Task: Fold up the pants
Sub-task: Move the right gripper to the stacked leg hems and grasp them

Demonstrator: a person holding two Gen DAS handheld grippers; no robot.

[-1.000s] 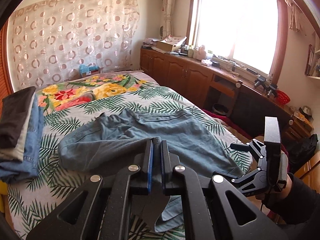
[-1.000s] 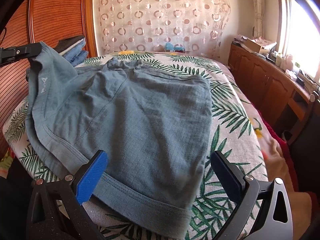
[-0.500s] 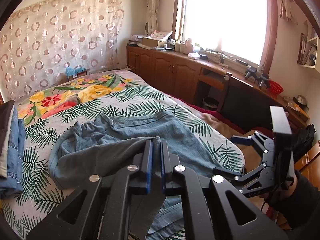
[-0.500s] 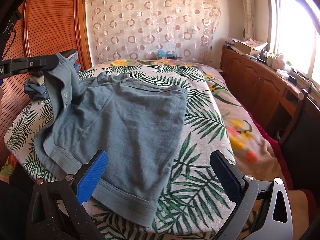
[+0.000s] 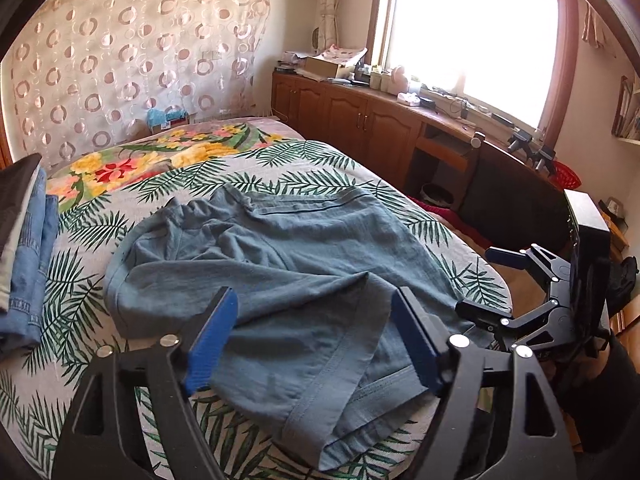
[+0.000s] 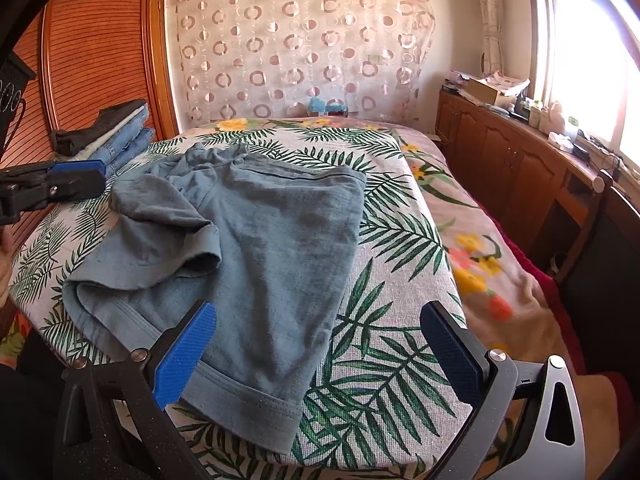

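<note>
Grey-blue short pants [image 5: 280, 272] lie on the leaf-patterned bed, one leg folded loosely over the other, waistband toward the far side. They also show in the right wrist view [image 6: 260, 248], where the folded leg end lies crumpled at the left. My left gripper [image 5: 312, 340] is open and empty just above the near hem. My right gripper [image 6: 320, 344] is open and empty over the near hem of the lower leg; it also shows in the left wrist view [image 5: 504, 284] at the bed's right edge.
A stack of folded jeans and dark clothes [image 5: 24, 248] lies at the bed's left edge, also in the right wrist view [image 6: 108, 136]. Wooden cabinets [image 5: 380, 128] run under the window on the right. A wooden slatted wall [image 6: 92, 52] stands left.
My left gripper opened and let go of the pant leg, which dropped folded onto the other leg. The right gripper stayed open.
</note>
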